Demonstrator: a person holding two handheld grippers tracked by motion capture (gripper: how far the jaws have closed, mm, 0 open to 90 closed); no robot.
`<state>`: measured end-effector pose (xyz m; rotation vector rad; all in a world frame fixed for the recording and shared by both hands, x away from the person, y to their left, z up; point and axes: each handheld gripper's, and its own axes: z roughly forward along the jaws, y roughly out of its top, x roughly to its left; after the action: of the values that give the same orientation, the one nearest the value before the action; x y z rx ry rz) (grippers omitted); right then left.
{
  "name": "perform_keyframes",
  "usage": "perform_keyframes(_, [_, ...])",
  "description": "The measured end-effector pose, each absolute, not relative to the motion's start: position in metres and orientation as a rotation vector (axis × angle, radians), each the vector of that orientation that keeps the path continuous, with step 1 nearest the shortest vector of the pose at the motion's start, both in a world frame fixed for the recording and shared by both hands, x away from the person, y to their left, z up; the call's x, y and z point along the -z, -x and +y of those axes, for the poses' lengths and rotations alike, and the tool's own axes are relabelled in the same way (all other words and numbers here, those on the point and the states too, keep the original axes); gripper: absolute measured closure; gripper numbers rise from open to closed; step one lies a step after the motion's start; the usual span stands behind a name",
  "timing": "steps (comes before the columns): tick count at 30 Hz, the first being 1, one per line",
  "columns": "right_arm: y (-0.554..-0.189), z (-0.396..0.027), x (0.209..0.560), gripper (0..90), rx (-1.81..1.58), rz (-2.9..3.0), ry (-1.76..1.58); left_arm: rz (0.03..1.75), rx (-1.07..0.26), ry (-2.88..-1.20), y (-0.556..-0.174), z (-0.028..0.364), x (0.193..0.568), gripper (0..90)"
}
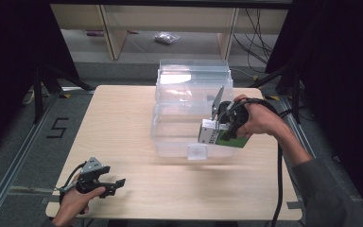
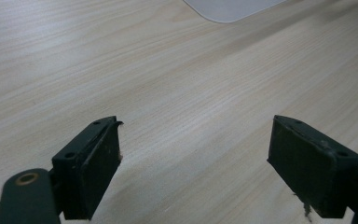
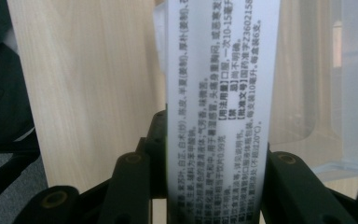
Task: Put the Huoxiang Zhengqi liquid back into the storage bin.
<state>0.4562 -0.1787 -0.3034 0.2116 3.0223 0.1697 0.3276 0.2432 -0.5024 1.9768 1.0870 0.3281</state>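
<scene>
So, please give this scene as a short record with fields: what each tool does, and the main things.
right tool: shut on the white and green printed cardboard box, raised at the bin's front right
left tool: open, nothing between, near the table's front left
bin: clear plastic storage bin, on the table
table: light wooden table

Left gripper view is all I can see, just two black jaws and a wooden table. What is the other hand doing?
Observer: The right gripper holds a small white and green box, clamped between its jaws.
Operator: Where is the box?
Observer: In the high view it is in front of a clear plastic bin, over the bin's near right corner.
Operator: Does the box have writing?
Observer: Yes, the right gripper view shows small black print on its white side.
Operator: And my gripper?
Observer: The left gripper is open, low over the table at its near left corner.
</scene>
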Motion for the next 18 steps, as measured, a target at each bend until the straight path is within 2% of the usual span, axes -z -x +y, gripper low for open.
perform_keyframes(18, [-0.499,-0.178,0.313,65.0,-0.132,3.024,-0.271,1.082,-0.327,-1.974,-0.328,0.243,0.503,16.0])
